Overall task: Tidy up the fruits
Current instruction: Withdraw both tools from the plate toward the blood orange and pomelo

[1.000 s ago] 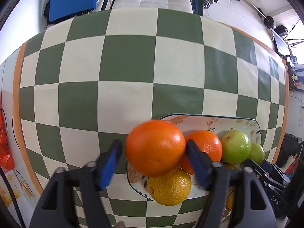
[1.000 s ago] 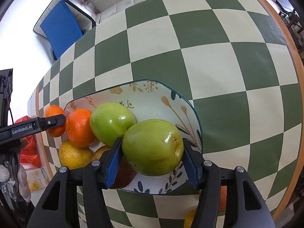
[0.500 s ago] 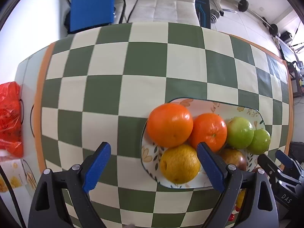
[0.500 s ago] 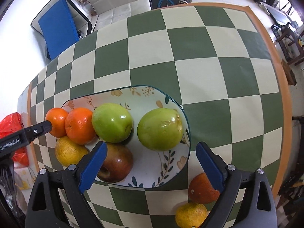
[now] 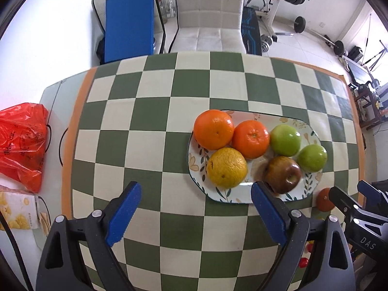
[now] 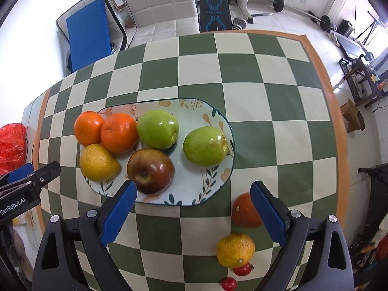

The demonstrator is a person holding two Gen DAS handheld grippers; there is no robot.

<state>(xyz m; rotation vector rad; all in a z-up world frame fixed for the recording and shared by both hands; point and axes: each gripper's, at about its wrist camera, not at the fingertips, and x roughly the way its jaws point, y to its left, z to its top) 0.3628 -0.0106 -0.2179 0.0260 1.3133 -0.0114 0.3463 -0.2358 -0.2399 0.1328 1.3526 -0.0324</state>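
We hold both tongs open and empty above the green-and-cream checked table [image 6: 254,92]: the left tongs [image 5: 196,214] and the right tongs [image 6: 194,214] grip nothing. The oval floral-patterned ceramic plate [image 6: 208,186] carries 6 fruits: 2 oranges, 1 yellow citrus, 2 green apples and 1 red-brown apple [image 6: 150,171]. We judge the step in hand to be the transfer of the remaining loose fruit. Off the plate, near the right tongs, lie 1 dark orange fruit [image 6: 245,212], 1 yellow-orange citrus fruit [image 6: 235,249] and 2 small red round fruits [image 6: 229,283]. The next move calls for lowering the right tongs around the dark orange fruit, closing gently, then placing it in the free plate area.
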